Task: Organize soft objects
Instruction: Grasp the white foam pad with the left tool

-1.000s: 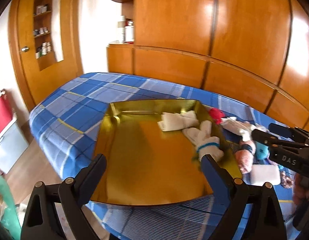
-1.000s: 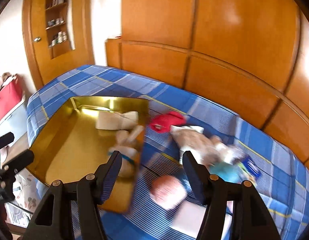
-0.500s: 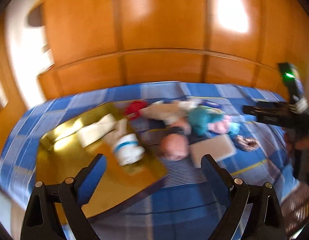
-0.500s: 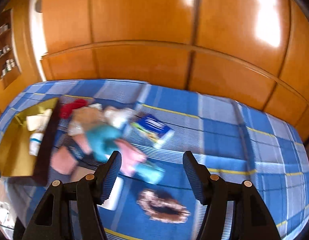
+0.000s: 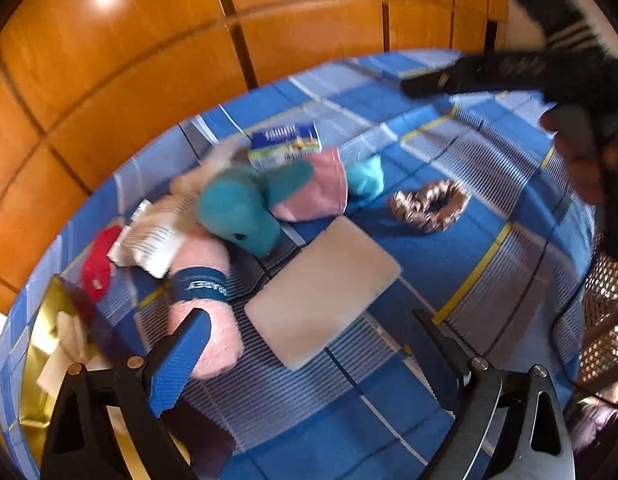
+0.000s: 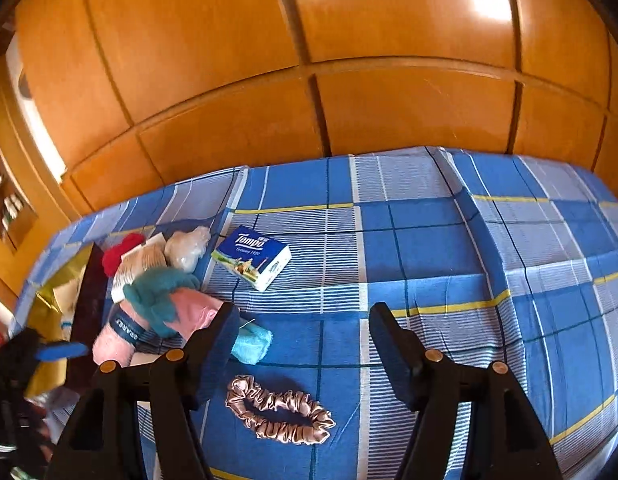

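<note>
A satin scrunchie lies just below and between the spread, empty right tongs; soft toys cluster to their left beside the gold tray. Left tongs gape over a white pad. Bare bedspread stretches rightward.

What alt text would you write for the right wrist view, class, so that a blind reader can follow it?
The right gripper hangs open and empty over a blue checked bedspread, with a pink satin scrunchie just below its fingers. To the left lie a tissue pack, a teal soft toy and other soft things, before orange wooden panels.
</note>
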